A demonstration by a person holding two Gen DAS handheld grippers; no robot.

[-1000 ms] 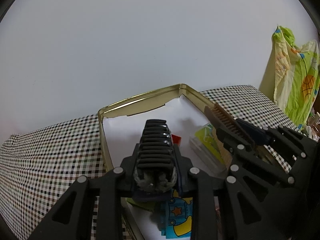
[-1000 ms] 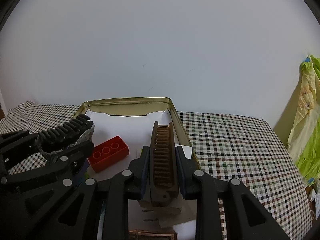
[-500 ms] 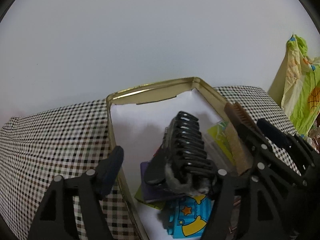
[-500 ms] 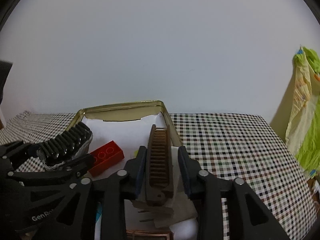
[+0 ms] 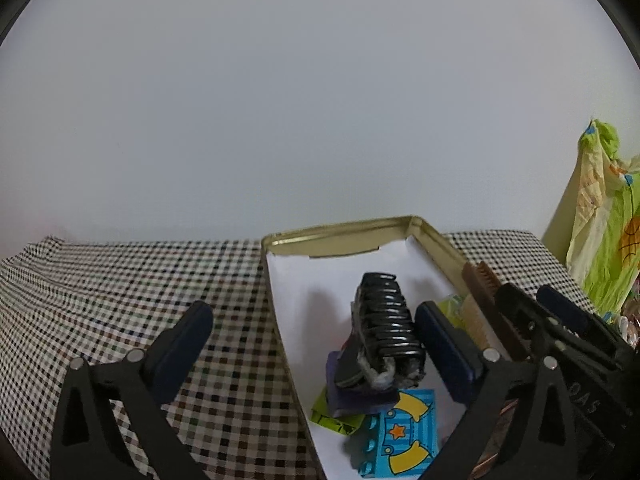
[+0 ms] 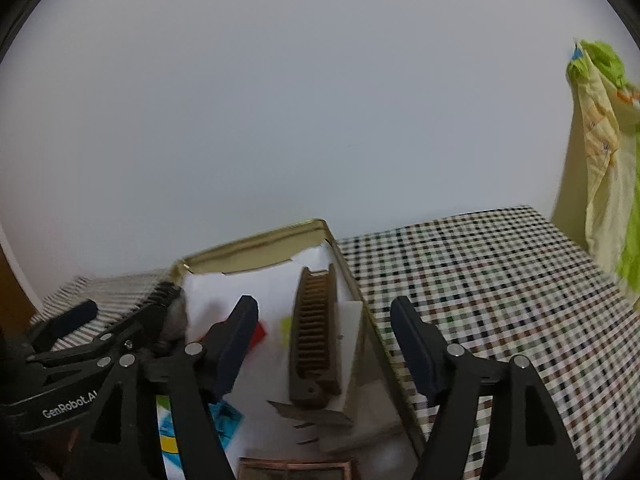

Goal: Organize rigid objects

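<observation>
A checkered tablecloth point(image 5: 120, 280) runs under a plain pale wall, with a gold tin point(image 5: 340, 230) at lower centre of both views. Inside the tin, on white paper, the black hair clip point(image 5: 384, 320) lies atop a purple block, a blue toy brick point(image 5: 404, 436) below it. Only the right wrist view shows the brown comb point(image 6: 316, 328) whole, lying free along the tin's right wall. The left gripper point(image 5: 316, 344) and right gripper point(image 6: 324, 340) both gape wide, holding nothing.

A black ridged plastic hair claw clip point(image 5: 386, 328) lay inside the gold metal tin point(image 5: 340, 232), resting on a purple block point(image 5: 354, 394). A brown wooden comb point(image 6: 316, 330) lay lengthwise along the tin's right wall.
</observation>
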